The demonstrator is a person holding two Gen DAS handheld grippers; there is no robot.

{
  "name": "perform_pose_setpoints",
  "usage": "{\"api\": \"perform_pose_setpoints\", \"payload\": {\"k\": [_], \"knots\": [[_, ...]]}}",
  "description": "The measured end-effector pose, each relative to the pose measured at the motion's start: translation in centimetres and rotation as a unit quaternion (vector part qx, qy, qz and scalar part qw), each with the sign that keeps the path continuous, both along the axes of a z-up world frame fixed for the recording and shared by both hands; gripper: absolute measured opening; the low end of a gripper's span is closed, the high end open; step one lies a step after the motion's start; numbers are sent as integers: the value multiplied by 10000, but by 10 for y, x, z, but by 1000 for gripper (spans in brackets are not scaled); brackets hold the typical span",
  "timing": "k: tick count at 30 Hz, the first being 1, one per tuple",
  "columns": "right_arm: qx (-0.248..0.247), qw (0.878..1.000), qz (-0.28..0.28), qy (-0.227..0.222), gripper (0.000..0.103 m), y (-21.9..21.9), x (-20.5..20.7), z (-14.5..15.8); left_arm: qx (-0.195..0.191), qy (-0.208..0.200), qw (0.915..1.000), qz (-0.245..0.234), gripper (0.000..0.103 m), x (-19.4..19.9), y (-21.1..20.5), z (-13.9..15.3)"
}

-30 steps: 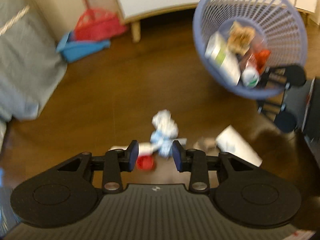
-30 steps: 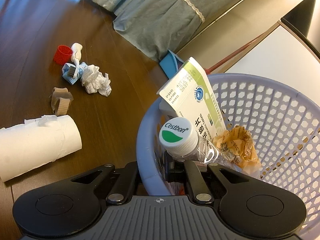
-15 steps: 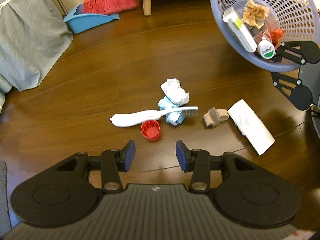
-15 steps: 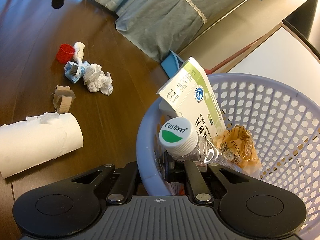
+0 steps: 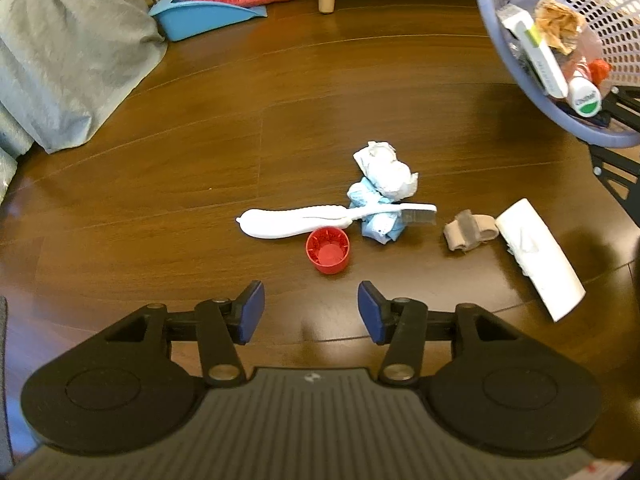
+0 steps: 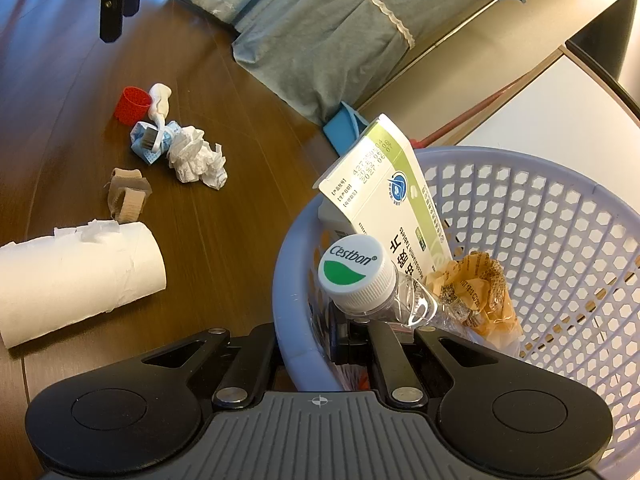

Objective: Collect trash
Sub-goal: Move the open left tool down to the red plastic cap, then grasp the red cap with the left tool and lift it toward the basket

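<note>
Underfoot, dark wood floor (image 5: 200,184) carries scattered trash.

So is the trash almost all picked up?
Partly. The lavender plastic basket that the right tool is clamped on already holds a box, bottle and wrapper. The left tool hangs open, empty, above the red plastic cap. Five pieces remain on the floor.

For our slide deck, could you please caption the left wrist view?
Open left gripper above a red plastic cap, white toothbrush and crumpled tissue on dark wooden floor.
</note>
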State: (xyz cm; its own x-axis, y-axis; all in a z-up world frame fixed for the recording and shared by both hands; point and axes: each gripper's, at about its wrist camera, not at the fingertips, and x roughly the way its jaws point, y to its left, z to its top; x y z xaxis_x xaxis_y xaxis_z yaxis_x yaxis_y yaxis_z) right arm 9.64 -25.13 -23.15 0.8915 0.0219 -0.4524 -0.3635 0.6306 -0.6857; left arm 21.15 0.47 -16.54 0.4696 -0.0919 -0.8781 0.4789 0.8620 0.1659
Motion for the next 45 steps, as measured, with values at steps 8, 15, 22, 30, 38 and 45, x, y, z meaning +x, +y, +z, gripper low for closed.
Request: {"api": "perform_pose_setpoints", "payload": {"k": [8, 15, 22, 30, 38, 45], "knots": [[-14, 10000, 36, -4, 4, -8, -1, 0, -118, 57, 9999, 77, 47, 17, -2, -16], [-4, 9997, 231, 15, 4, -16, -4, -2, -169, 69, 9998, 19, 49, 28, -6, -27], [50, 9997, 257, -22, 4, -20, -3, -1, -225, 96, 9997, 4, 49, 41, -8, -40], [2, 9996, 265, -14, 4, -22, -1, -3, -267, 220, 9994, -101, 48, 46, -11, -58], [-37, 9996, 279, -9, 4, -23, -2, -3, -335, 286, 9990, -104, 28, 53, -11, -63], [-9, 9997, 225, 2, 4, -25, -2, 0, -71, 276, 9986, -444, 28, 42, -19, -50]]}}
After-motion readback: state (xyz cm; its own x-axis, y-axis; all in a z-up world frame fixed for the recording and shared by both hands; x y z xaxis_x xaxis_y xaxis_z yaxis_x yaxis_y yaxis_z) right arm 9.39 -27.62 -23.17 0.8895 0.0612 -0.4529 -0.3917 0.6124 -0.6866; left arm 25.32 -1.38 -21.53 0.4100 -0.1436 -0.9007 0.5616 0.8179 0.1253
